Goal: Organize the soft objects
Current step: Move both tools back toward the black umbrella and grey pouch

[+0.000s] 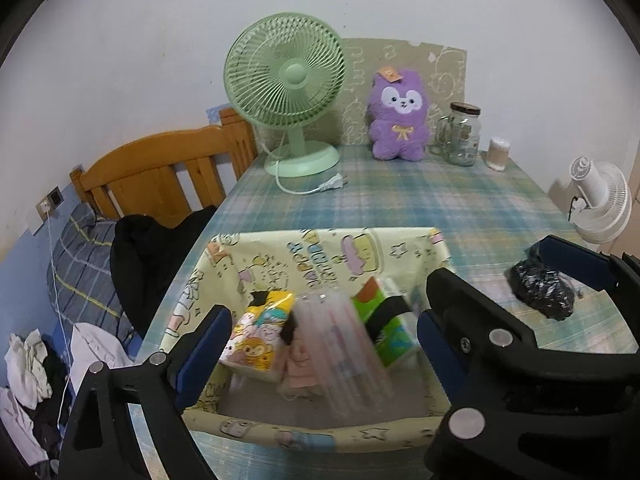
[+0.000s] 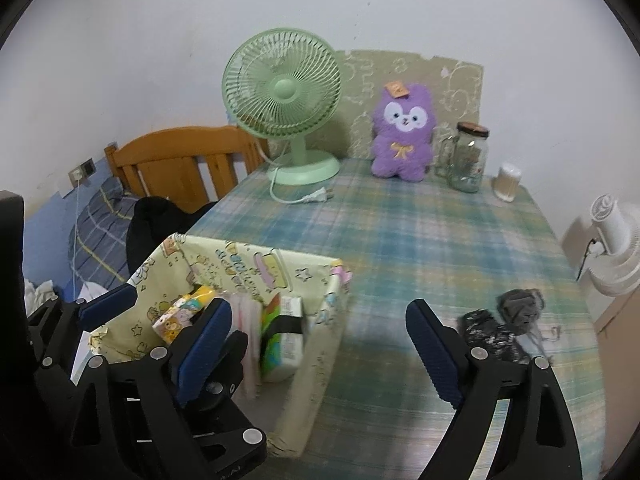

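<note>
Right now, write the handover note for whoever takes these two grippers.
Left gripper: open, empty, above the fabric bin.
Right gripper: open, empty, beside the bin over the plaid table.
In the bin: yellow cartoon pack, pink striped pack (blurred), green tissue pack.
Still out: black bundle on the table to the right of the bin; purple plush upright at the back beside the green fan.
Left: probably bin the black bundle, perhaps the plush.
</note>
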The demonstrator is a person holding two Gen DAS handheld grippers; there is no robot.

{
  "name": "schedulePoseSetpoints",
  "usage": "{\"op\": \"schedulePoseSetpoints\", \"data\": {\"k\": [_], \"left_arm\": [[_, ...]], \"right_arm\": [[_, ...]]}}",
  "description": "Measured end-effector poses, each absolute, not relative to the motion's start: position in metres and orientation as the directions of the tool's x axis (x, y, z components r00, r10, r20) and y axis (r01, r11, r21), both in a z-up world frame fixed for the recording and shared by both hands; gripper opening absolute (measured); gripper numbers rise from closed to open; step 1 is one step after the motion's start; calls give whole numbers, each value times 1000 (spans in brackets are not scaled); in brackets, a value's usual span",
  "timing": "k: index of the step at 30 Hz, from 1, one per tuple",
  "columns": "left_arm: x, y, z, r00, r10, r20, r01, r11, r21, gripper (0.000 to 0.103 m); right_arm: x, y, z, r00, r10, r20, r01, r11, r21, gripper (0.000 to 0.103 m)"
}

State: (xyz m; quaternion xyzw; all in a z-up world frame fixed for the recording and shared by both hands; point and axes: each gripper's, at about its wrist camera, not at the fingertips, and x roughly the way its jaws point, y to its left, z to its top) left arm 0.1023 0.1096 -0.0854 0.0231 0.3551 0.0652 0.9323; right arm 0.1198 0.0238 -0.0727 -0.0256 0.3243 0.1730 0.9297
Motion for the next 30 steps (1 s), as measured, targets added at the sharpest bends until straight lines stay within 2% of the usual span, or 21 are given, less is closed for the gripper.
{"op": "schedulePoseSetpoints", "data": {"k": [14,30], "left_arm": [[88,72,-62,791,103,-604,-52,993,102,97],[75,16,-45,817,28,-575,31,995,92,101]], "right_arm": [[104,-10,-51,795,266,-545,-282,958,57,101],[86,-65,-35,839,191,-509,-199,979,38,103]]}}
